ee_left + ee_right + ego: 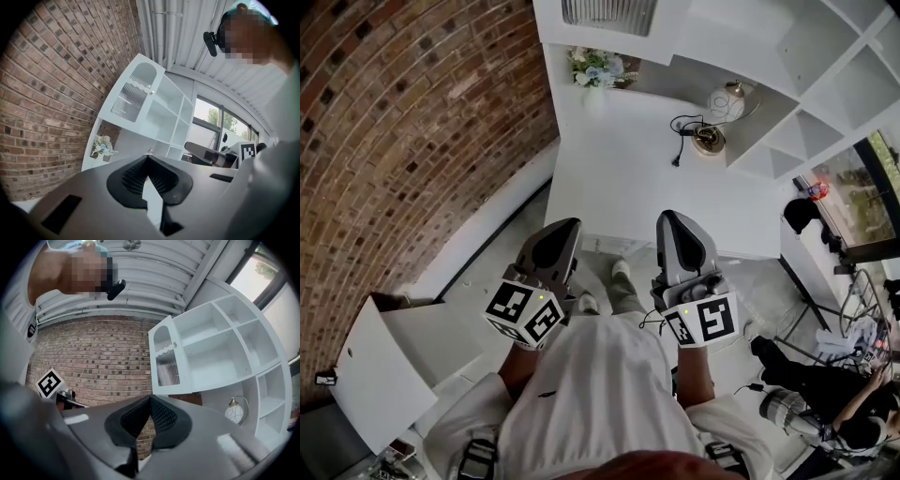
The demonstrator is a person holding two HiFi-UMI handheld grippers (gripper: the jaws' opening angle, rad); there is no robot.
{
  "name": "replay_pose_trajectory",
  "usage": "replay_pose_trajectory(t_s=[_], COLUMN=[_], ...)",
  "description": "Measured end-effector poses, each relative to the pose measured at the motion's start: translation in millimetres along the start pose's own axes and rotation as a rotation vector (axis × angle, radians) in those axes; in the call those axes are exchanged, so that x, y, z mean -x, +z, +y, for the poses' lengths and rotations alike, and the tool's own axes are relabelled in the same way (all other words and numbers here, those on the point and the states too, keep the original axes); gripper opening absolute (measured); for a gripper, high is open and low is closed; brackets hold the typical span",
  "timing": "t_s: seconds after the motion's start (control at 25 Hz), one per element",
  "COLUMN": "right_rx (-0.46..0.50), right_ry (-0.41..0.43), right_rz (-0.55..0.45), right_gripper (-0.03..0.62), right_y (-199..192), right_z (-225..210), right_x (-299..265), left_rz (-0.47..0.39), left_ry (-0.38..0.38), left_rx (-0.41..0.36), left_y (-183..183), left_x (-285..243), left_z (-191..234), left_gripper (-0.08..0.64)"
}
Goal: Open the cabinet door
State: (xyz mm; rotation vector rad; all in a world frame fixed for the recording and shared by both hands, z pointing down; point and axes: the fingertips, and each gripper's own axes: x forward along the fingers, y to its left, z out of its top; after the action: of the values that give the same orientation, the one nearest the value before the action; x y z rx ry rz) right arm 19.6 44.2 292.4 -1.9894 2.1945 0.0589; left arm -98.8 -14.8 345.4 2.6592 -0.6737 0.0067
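Observation:
The white cabinet door with its ribbed glass pane is the top left panel of a white shelf unit; it looks closed, with a small knob on its right edge. In the head view the ribbed pane lies at the top edge. My left gripper and right gripper are held side by side in front of my chest, well short of the unit. Both point toward it with tips together and nothing between them. The left gripper and right gripper show meeting pads.
A brick wall stands on the left. A vase of flowers and a globe lamp with its cord sit on the unit's counter. A white box lies at lower left. A person sits at lower right.

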Motion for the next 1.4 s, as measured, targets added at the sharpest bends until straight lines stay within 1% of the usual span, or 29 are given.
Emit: replay_pose_trajectory(t_s=[0.12, 0.36, 0.52, 0.68, 0.96, 1.24, 1.4], right_rx=[0.003, -0.006, -0.012, -0.038, -0.06, -0.09, -0.092], right_ry=[-0.008, -0.046, -0.039, -0.007, 0.076, 0.136, 0.16], right_rz=[-0.001, 0.008, -0.001, -0.01, -0.027, -0.033, -0.035], right_gripper=[0.005, 0.005, 0.005, 0.005, 0.005, 0.005, 0.005], right_y=[0, 0, 2, 2, 2, -5, -7], right_z=[-19, -67, -94, -114, -139, -162, -170], right_x=[-7, -18, -31, -52, -83, -90, -91], left_rz=[0.009, 0.025, 0.021, 0.009, -0.02, -0.041, -0.057], left_ry=[-0.011, -0.058, -0.056, -0.03, 0.048, 0.101, 0.137], left_rx=[-0.006, -0.003, -0.018, -0.033, -0.044, -0.059, -0.052], left_y=[1, 5, 11, 21, 30, 28, 24], left_x=[-25, -78, -107, -130, -157, -175, -178], left_z=[0, -12, -14, -12, -5, -12, -13], left_gripper=[0.008, 0.008, 0.008, 0.008, 0.008, 0.008, 0.008])
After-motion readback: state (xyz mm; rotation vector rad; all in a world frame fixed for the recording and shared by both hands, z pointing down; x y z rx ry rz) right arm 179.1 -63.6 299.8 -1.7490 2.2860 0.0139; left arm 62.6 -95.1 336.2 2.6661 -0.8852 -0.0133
